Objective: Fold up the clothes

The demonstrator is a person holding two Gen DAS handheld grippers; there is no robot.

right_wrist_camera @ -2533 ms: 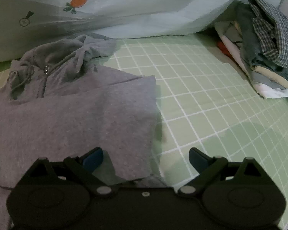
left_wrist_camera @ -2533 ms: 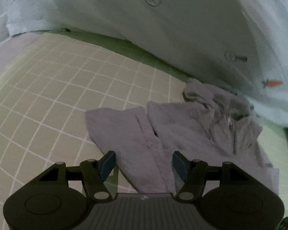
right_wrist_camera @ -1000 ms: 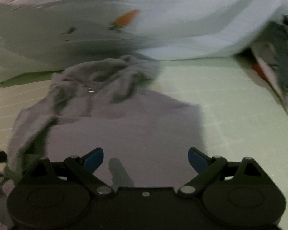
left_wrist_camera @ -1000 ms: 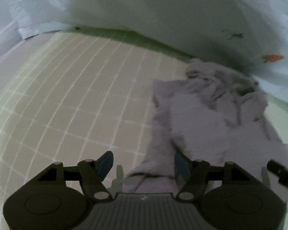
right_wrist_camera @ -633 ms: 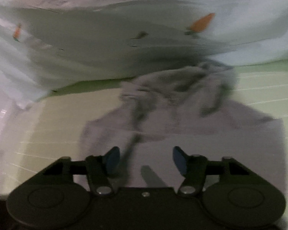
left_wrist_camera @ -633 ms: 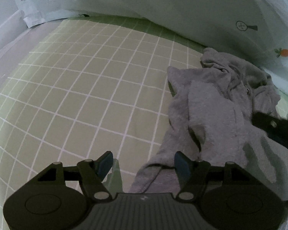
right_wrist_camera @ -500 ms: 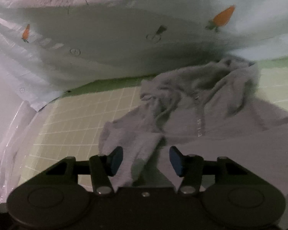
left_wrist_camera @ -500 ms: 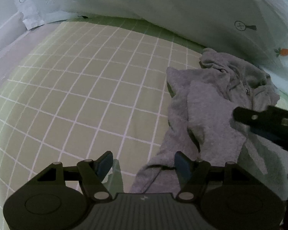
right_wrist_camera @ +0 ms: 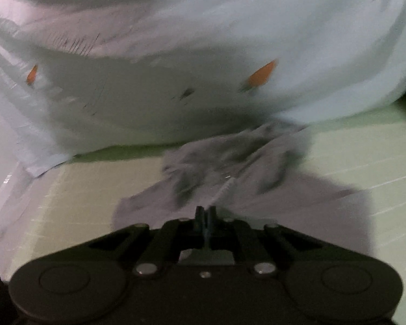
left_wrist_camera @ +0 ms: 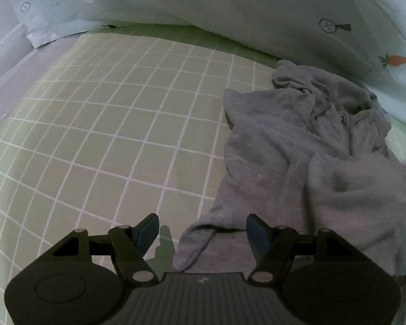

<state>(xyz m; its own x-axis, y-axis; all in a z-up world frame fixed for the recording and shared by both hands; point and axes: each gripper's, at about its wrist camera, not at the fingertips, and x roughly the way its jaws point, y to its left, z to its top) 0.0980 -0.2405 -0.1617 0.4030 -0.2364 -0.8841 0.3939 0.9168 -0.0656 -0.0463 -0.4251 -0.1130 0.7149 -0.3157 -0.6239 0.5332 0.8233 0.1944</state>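
Grey hoodie (left_wrist_camera: 297, 162) spread on green checked sheet (left_wrist_camera: 108, 135), left gripper (left_wrist_camera: 203, 228) held wide open over its sleeve, right gripper (right_wrist_camera: 205, 214) clenched on grey fabric, view blurred.

left wrist: low, looks forward over sheet (left_wrist_camera: 121, 140) | right wrist: closer, blurred | shared: hoodie (left_wrist_camera: 297, 157), quilt (right_wrist_camera: 203, 54)

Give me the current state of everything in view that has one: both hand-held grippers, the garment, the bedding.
Left hand-held gripper: open, its fingers either side of the hoodie's near edge.
Right hand-held gripper: shut; whether cloth is pinched, cannot tell.
Grey hoodie: rumpled, partly folded, lying on the sheet.
Hoodie zip: pull up near the collar.
Green grid sheet: spread flat.
Carrot-print duvet: bunched up behind the hoodie.
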